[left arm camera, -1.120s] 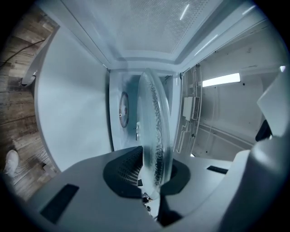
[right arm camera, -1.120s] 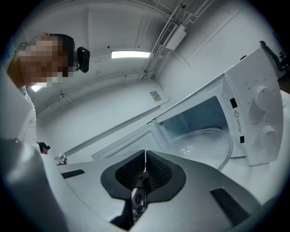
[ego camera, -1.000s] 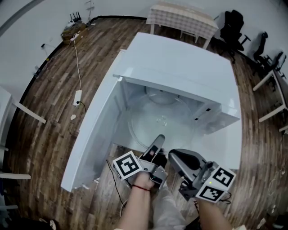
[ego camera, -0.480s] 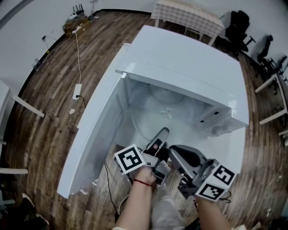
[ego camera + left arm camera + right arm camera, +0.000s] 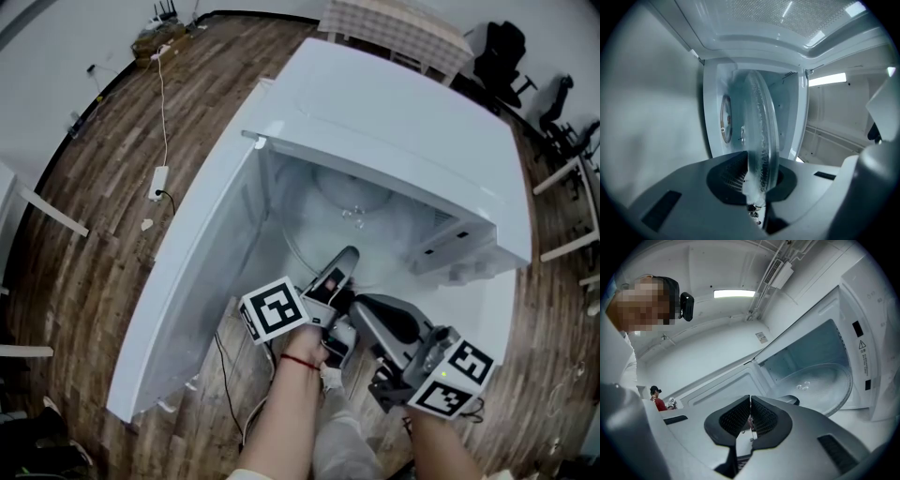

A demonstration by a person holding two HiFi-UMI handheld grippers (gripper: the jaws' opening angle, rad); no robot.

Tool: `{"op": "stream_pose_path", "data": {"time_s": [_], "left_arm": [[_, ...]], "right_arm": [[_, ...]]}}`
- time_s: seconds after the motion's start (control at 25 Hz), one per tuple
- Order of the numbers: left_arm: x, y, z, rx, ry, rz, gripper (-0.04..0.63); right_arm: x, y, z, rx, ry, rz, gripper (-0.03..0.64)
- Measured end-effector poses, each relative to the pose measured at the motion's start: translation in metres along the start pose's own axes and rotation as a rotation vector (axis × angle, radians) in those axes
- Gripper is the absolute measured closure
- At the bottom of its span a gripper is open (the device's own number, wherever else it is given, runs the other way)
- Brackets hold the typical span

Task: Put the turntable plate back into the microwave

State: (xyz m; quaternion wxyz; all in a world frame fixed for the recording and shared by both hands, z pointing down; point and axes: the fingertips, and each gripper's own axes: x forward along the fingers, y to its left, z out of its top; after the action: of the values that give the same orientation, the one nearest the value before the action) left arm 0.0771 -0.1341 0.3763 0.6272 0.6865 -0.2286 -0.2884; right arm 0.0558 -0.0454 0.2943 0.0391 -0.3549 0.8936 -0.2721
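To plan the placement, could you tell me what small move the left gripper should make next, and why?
Probably ease the left gripper slightly deeper and down: it pinches the rim of the glass plate, which lies mostly inside the open microwave but seems not yet set down.

Warning triangle [image 5: 861, 344] on microwave [image 5: 877, 305]; print unreadable

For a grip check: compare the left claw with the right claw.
The left claw is clamped on the rim of the glass turntable plate; the right claw is shut on nothing. The left claw is nearer the opening of the microwave; the right claw hangs further back. Both are grey and closed.
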Motion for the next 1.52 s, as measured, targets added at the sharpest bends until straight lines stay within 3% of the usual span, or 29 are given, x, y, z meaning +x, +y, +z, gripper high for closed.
{"op": "stream_pose_path", "data": {"time_s": [0.92,1.52], "left_arm": [[0.026,0.012,0.021,-0.027,-0.027,-0.025,0.568],[0.057,0.029,0.035,-0.065,-0.039,0.046,0.566]], "right_arm": [[0.015,-0.038,0.006,-0.022,-0.030,-0.042,0.584],[0.025,-0.048,0.015,-0.020,-0.034,-0.042,0.584]]}}
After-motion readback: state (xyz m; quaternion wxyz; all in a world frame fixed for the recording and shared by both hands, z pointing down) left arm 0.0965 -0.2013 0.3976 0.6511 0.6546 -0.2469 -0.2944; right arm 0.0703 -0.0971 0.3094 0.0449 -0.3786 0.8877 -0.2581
